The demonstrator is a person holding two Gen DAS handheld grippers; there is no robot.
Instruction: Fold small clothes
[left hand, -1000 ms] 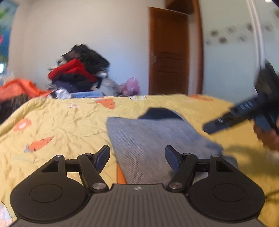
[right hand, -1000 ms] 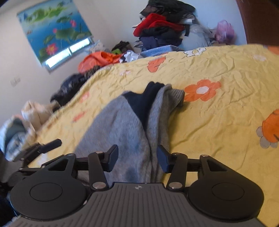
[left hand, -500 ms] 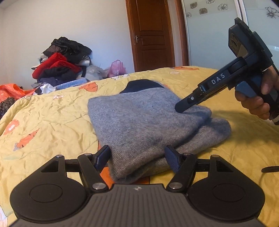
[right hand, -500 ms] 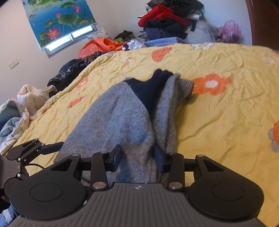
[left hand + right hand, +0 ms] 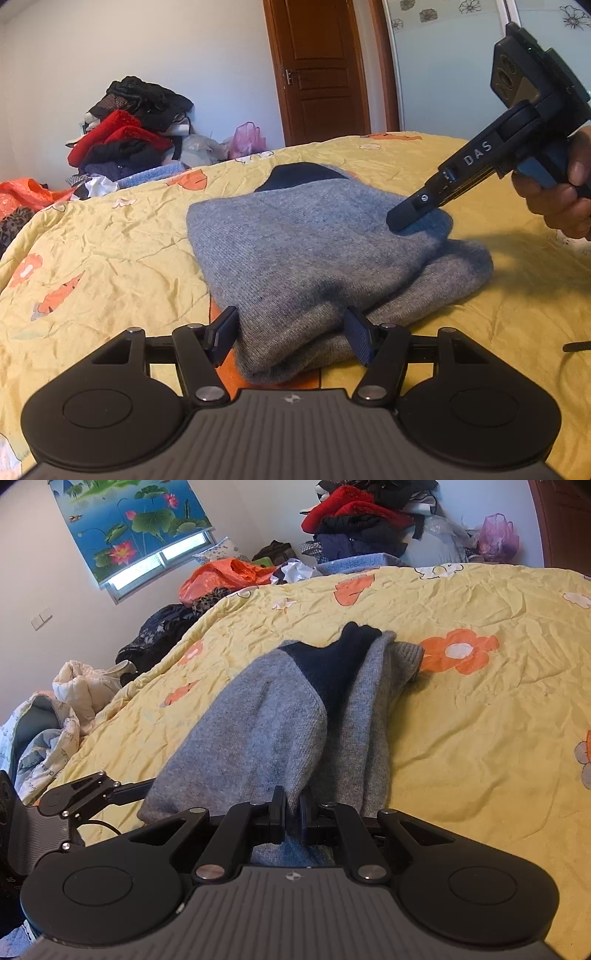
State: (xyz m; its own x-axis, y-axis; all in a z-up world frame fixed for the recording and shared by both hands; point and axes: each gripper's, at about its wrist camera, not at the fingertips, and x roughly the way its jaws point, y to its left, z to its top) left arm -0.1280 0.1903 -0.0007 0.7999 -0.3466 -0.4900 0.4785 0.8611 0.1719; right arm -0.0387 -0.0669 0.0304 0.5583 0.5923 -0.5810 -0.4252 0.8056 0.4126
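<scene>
A grey knitted sweater (image 5: 314,251) with a dark blue panel lies folded on the yellow flowered bedspread (image 5: 110,258). My left gripper (image 5: 291,334) is open, its fingers on either side of the sweater's near folded edge. In the right wrist view my right gripper (image 5: 291,810) is shut on the sweater (image 5: 266,731) at its near edge, the fabric pinched between the pads. The left wrist view shows the right gripper (image 5: 410,216) held by a hand (image 5: 557,195), its tip on the sweater's right corner. The left gripper (image 5: 85,794) appears low at the left of the right wrist view.
A heap of red, black and blue clothes (image 5: 129,136) sits beyond the bed's far edge, beside an orange bag (image 5: 26,192) and a pink bag (image 5: 245,138). A brown door (image 5: 321,70) is behind. More bedding and clothes (image 5: 55,716) lie off the bed's left side.
The right gripper has closed on the sweater's edge; it was open one second ago. The left gripper came closer to the sweater's near edge and stays open.
</scene>
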